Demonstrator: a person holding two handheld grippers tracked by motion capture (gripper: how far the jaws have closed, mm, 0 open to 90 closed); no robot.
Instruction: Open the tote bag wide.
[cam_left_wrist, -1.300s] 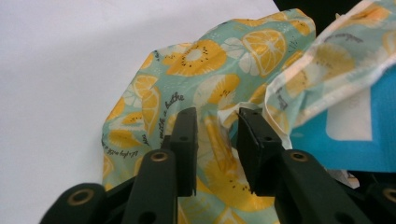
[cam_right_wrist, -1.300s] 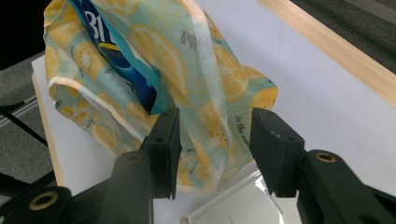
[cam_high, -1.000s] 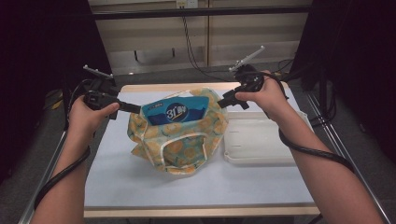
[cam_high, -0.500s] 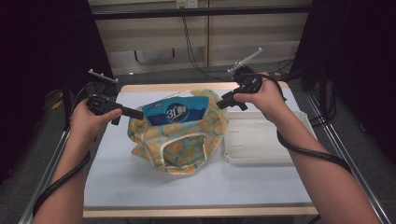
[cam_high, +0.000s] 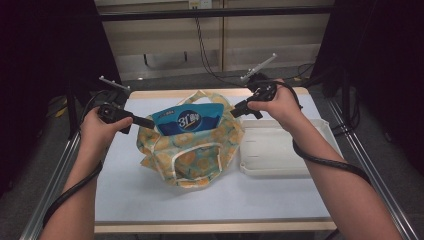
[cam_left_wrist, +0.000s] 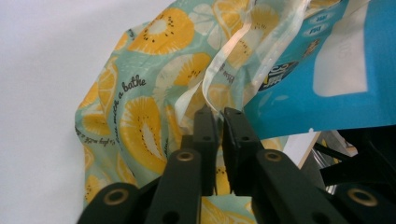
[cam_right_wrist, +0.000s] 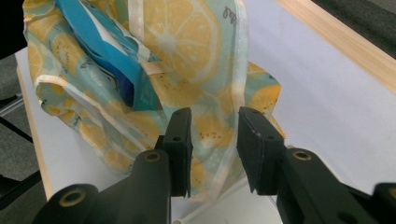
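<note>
A fabric bag (cam_high: 195, 155) printed with yellow citrus slices stands on the table, with a blue pouch (cam_high: 187, 120) sticking out of its mouth. My left gripper (cam_high: 150, 122) is at the bag's left rim. Its jaws have just been closing, and in the left gripper view (cam_left_wrist: 218, 114) they pinch the cream-trimmed edge of the bag (cam_left_wrist: 140, 116) beside the pouch (cam_left_wrist: 317, 98). My right gripper (cam_high: 235, 114) is at the bag's right rim. Its jaws (cam_right_wrist: 214, 119) have been closing too but still stand apart, with the bag's fabric (cam_right_wrist: 187, 32) and trim in the gap, unpressed.
A white tray (cam_high: 285, 150) lies right of the bag, touching its side. The pale table top (cam_high: 125, 190) has a wooden far edge. Cables trail from both grippers, and metal rails run along both sides of the table.
The left gripper's tips have edged right and down onto the bag's left rim. The right hand, the bag and the pouch have hardly moved.
</note>
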